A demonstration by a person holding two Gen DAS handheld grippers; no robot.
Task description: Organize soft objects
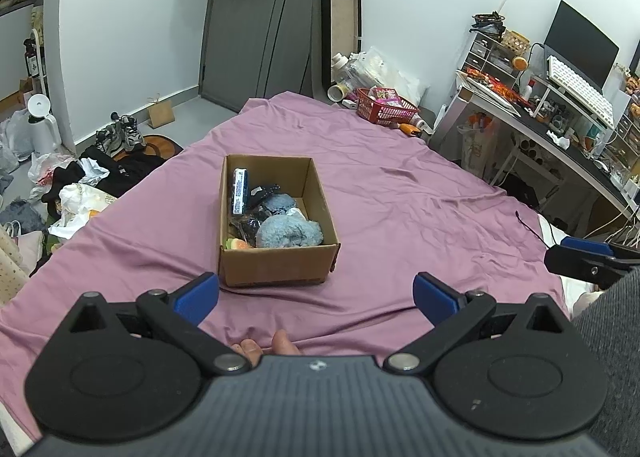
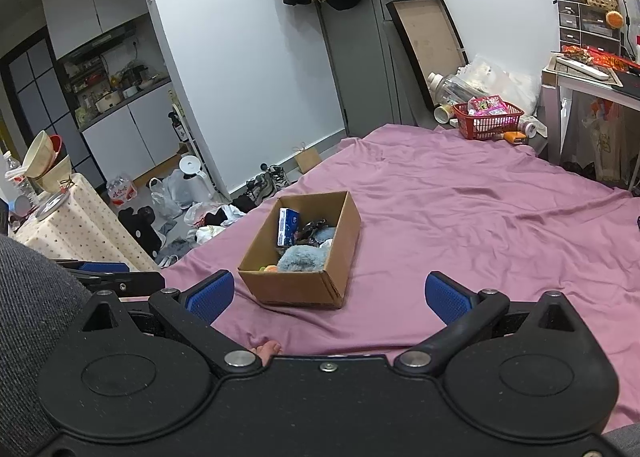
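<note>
An open cardboard box [image 1: 280, 265] [image 2: 296, 285] sits on the purple bedsheet [image 1: 400, 193] [image 2: 480, 217]. Inside it lie a fluffy blue-grey soft item [image 1: 289, 234] [image 2: 303, 259], dark fabric pieces [image 1: 262, 193], a blue-and-white packet [image 1: 239, 190] [image 2: 287, 232] and a small orange-green toy [image 1: 236, 245]. My left gripper [image 1: 316, 297] is open, empty, just short of the box. My right gripper [image 2: 330, 297] is also open and empty, with the box ahead to its left. The right gripper's side [image 1: 588, 257] shows at the left wrist view's right edge.
A red basket [image 1: 386, 105] [image 2: 488, 119] with packets stands at the bed's far end beside bottles. A cluttered desk [image 1: 560, 129] lines the right side. Shoes, bags and clothes [image 1: 100, 173] litter the floor to the left. A person's toes [image 1: 266, 347] peek from under the sheet.
</note>
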